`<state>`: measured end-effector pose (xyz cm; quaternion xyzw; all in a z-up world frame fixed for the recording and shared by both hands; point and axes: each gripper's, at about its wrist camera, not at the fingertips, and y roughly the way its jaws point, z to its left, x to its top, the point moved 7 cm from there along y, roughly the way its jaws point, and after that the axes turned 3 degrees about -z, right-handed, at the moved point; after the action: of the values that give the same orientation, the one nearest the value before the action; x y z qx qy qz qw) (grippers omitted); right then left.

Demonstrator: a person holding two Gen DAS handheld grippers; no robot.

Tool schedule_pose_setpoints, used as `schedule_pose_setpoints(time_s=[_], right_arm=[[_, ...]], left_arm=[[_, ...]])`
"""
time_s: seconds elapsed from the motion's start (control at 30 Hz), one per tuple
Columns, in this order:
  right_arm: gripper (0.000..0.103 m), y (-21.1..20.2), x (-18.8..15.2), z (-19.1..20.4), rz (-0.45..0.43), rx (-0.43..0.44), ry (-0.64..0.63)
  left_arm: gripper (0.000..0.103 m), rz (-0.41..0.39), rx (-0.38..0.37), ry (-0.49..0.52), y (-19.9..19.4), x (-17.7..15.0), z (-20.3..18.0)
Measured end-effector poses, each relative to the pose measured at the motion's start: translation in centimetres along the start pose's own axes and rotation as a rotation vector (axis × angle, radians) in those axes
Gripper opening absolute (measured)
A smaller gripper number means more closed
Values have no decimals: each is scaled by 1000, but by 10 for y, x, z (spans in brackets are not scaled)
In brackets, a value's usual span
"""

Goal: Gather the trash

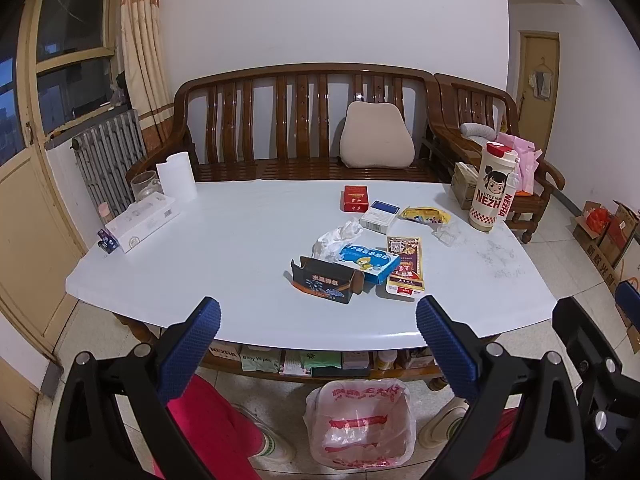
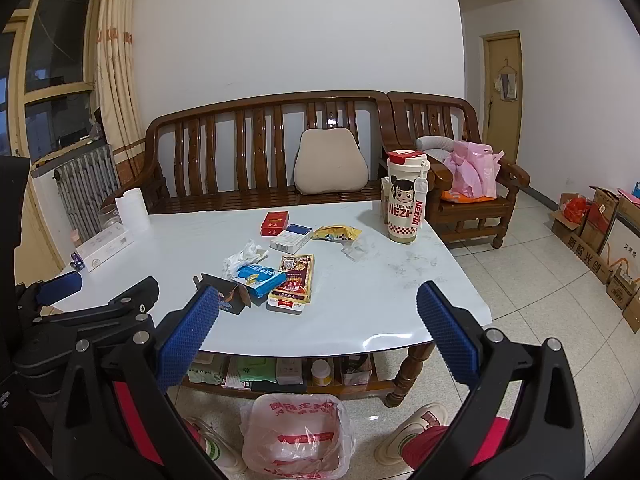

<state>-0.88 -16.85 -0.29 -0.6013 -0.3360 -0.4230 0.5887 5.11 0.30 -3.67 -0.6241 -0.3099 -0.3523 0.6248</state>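
Trash lies in the middle of the white table (image 1: 200, 280): an open dark carton (image 1: 326, 284), a blue box (image 1: 368, 262), crumpled tissue (image 1: 338, 238), a red-gold packet (image 1: 406, 266), a yellow wrapper (image 1: 424, 215), clear plastic (image 1: 448, 234), a white-blue box (image 1: 380, 216) and a red box (image 1: 355, 198). A bin lined with a pink-printed bag (image 1: 360, 424) stands on the floor under the near edge. My left gripper (image 1: 318, 344) is open and empty, held before the table. My right gripper (image 2: 318, 344) is open and empty beside it.
A tall Nezha cup (image 1: 494, 188) stands at the table's far right. A tissue box (image 1: 140, 222), a paper roll (image 1: 176, 178) and a glass (image 1: 145, 186) stand at the far left. A wooden bench (image 1: 304, 120) is behind. Cardboard boxes (image 2: 600, 240) line the right wall.
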Motion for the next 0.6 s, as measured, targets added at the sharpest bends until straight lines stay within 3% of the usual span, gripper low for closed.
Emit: schedule_pose_setpoints(time_s=[0.6], right_arm=[[97,0,0,6,0,5,1]], left_arm=[[96,-8,1,-2,-3,3,0]])
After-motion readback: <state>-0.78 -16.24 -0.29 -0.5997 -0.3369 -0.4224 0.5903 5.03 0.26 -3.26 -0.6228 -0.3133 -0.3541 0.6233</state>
